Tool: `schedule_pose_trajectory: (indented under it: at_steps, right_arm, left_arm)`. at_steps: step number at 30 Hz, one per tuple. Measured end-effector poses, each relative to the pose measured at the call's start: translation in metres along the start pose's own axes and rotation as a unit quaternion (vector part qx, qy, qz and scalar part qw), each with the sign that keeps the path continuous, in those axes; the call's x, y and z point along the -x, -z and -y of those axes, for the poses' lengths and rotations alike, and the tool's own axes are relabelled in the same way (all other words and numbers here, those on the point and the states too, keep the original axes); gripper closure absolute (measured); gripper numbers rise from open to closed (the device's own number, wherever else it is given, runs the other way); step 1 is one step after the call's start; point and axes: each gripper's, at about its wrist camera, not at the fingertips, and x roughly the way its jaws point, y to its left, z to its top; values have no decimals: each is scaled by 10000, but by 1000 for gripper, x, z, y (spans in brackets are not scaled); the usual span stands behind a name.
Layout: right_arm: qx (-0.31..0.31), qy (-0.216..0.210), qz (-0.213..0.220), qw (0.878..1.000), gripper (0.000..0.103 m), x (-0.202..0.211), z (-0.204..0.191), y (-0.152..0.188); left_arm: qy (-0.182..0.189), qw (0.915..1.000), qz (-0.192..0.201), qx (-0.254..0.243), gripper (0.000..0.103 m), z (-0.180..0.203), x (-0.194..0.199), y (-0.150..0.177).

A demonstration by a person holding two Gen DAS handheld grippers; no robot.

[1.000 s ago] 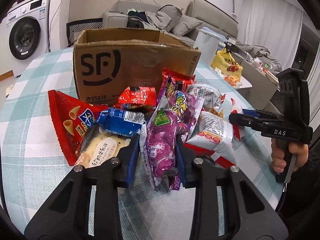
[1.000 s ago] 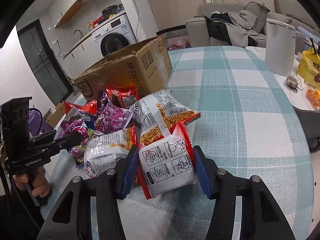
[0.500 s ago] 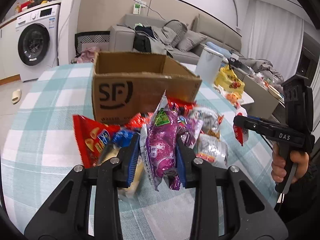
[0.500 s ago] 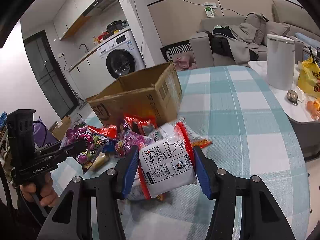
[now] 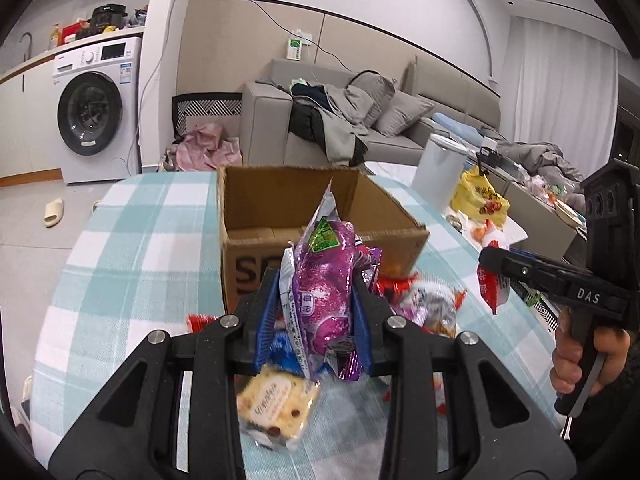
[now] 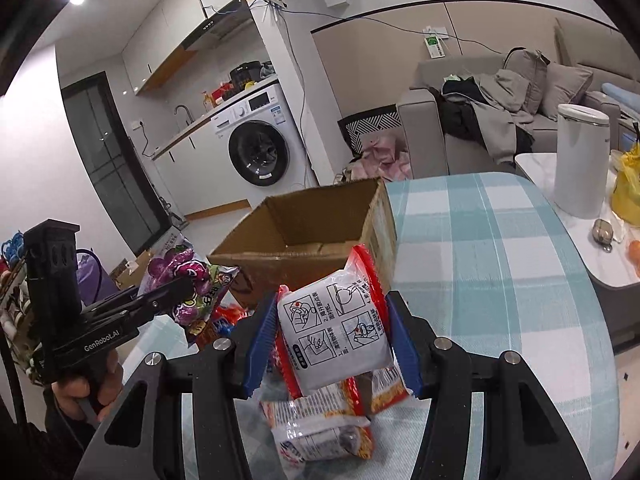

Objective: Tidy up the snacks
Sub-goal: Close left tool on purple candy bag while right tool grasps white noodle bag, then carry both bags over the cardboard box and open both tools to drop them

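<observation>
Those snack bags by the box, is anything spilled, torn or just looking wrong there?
Nothing looks spilled or torn. The snacks lie in a loose, overlapping heap on the table in front of the cardboard box, whose visible inside looks bare. The purple bag and the white packet are each held in a claw.

Bright ceiling spots, fisheye-warped edges

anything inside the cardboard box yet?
The cardboard box is open at the top. The part of its floor that shows, bare cardboard flaps, holds no snacks. The near corner of the floor is hidden by the front wall and by the white-and-red packet in the right gripper.
</observation>
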Motion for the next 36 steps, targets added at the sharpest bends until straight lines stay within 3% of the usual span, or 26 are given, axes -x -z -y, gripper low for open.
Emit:
schedule_pose_trajectory:
  at_steps: [18, 36]
  right_arm:
    - [-77, -172, 285, 9994, 48, -28, -17, -51]
    - [-395, -172, 193, 9989, 48, -68, -10, -71]
  left_arm:
    - [-436, 9988, 224, -32, 73, -5, -27, -57]
    - [-549, 9985, 65, -26, 72, -13, -79, -75]
